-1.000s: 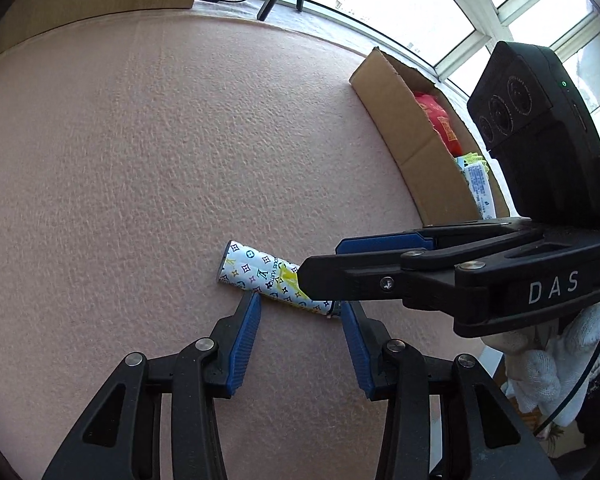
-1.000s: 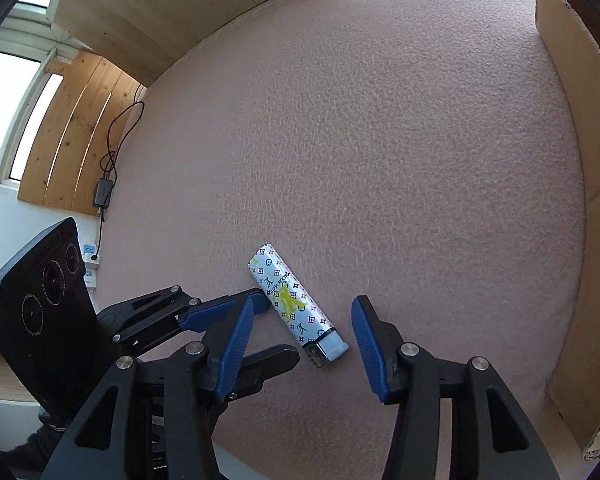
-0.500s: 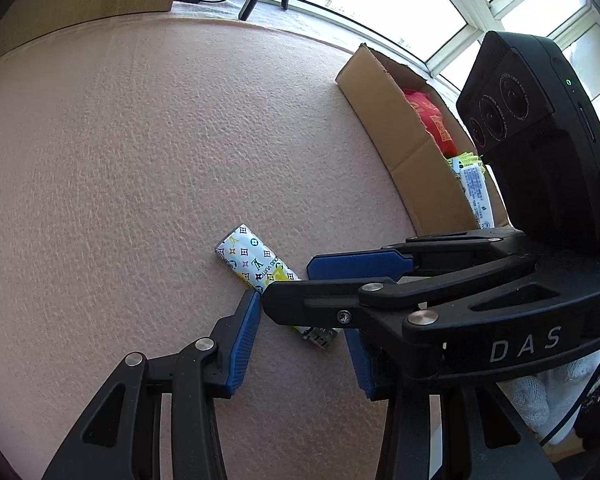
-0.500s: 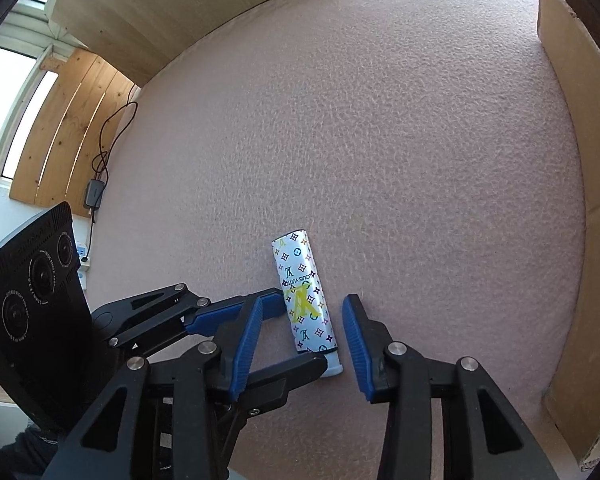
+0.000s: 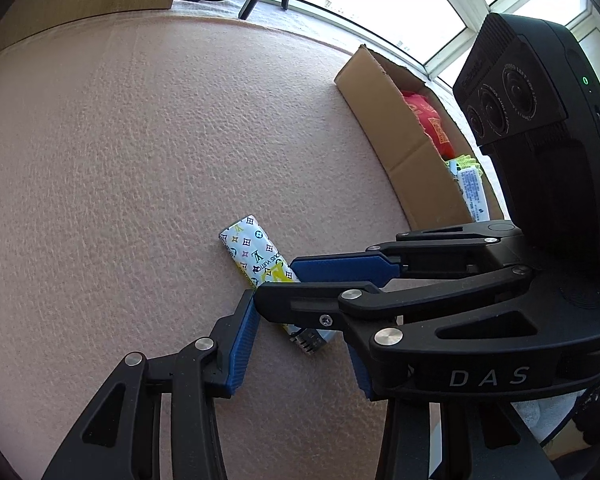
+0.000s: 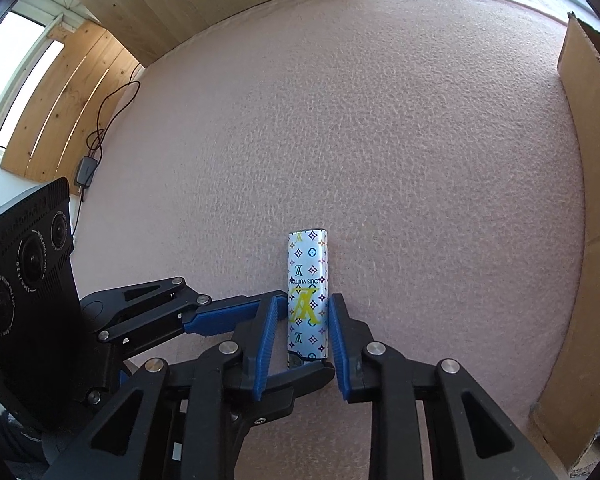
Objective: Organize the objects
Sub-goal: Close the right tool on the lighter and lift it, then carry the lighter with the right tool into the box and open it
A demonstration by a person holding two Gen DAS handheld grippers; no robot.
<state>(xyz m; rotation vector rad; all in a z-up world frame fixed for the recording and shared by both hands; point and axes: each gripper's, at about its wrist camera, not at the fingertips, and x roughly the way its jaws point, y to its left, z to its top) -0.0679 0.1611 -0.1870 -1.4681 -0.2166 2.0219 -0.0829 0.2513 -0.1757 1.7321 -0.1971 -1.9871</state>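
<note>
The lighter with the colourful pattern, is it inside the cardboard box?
No, the lighter lies on the pink table, outside the cardboard box, between the right gripper's fingers.

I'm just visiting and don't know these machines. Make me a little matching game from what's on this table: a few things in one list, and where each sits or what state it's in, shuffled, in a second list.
Things
1. lighter
2. cardboard box
3. red packet
4. left gripper

Places or states
A. inside the box
B. open, its fingers wide apart
C. between the right gripper's blue fingers
D. standing at the table's right edge

Pairs: 1-C, 2-D, 3-A, 4-B
</note>
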